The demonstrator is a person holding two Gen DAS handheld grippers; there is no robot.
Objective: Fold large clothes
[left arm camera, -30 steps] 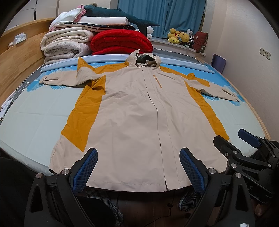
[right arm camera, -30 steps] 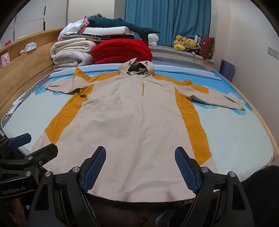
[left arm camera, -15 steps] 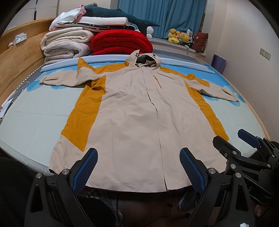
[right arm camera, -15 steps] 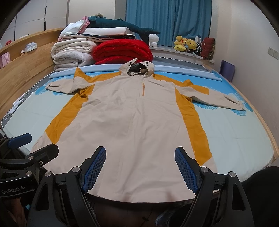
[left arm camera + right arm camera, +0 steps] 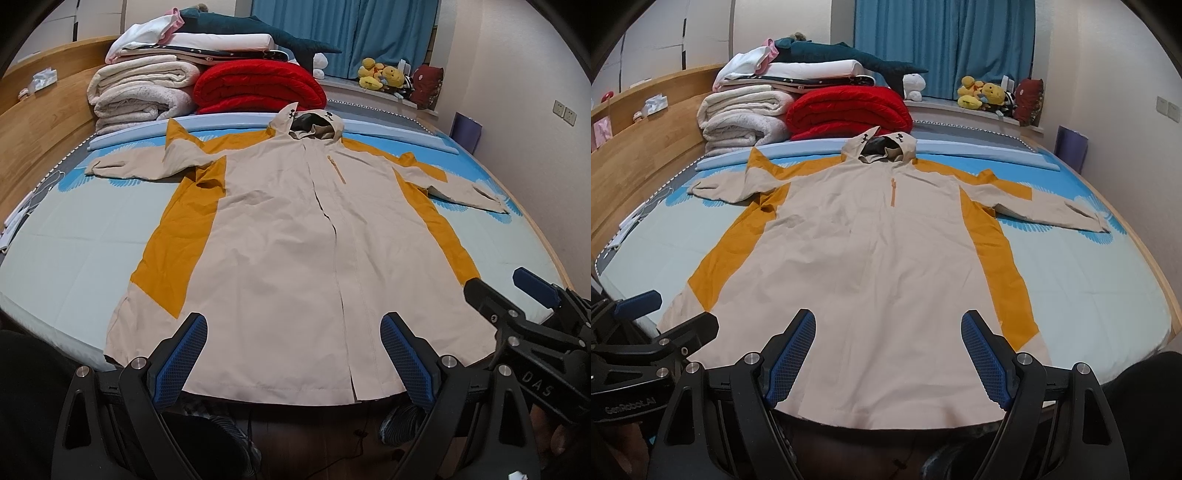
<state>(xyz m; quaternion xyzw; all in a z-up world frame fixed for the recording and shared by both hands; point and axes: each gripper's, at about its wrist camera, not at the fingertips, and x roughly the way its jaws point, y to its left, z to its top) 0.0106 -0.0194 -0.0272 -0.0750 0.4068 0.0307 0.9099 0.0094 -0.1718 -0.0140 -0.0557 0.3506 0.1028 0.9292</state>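
A large beige hooded jacket with mustard-yellow side panels lies flat on the bed, front up, sleeves spread to both sides, hood at the far end. Its hem hangs a little over the near bed edge. My left gripper hovers above the hem, open, with nothing between its blue pads. My right gripper hovers beside it over the hem, also open and empty. Each gripper shows at the edge of the other's view: the right gripper on the right, the left gripper on the left.
The bed has a pale blue sheet. Folded white blankets, a red quilt and a dark plush shark are stacked at the far end. A wooden headboard runs along the left. Plush toys sit by blue curtains. Shoes stand on the floor below.
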